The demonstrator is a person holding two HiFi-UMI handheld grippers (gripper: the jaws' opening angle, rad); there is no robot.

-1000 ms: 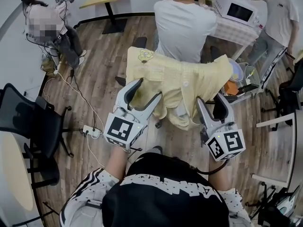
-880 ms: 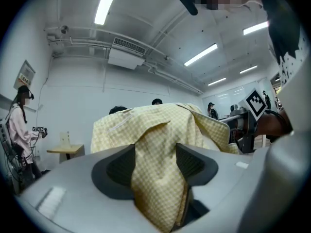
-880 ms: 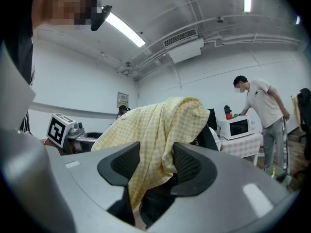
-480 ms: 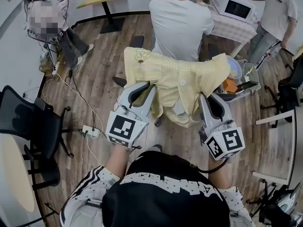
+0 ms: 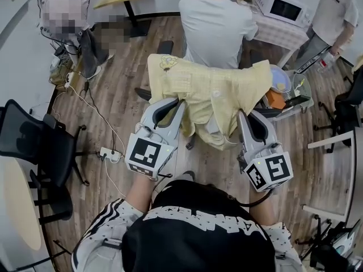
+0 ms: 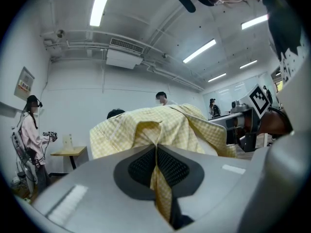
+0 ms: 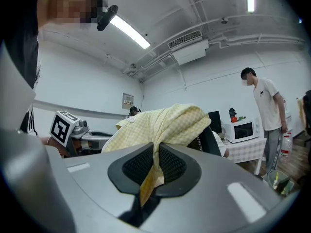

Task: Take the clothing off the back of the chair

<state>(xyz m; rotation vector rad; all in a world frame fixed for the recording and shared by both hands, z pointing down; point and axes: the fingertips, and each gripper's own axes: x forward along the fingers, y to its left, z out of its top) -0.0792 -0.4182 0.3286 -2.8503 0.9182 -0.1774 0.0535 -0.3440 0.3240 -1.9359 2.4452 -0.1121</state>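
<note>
Jaws have just closed: left claw (image 5: 174, 105) and right claw (image 5: 243, 117) each grip yellow shirt (image 5: 212, 89) hem, shirt draped ahead across chair back (image 7: 210, 140).

We see the clothing (image 5: 211, 92) as thin, soft woven cloth, matt, in a fine yellow check. The left claw (image 5: 179, 103) and right claw (image 5: 243, 116) look like smooth matt grey plastic. Their pads (image 6: 138, 168) are black, finely ribbed and rubbery. The floor (image 5: 127, 61) is wood-look planking with a faint sheen.
</note>
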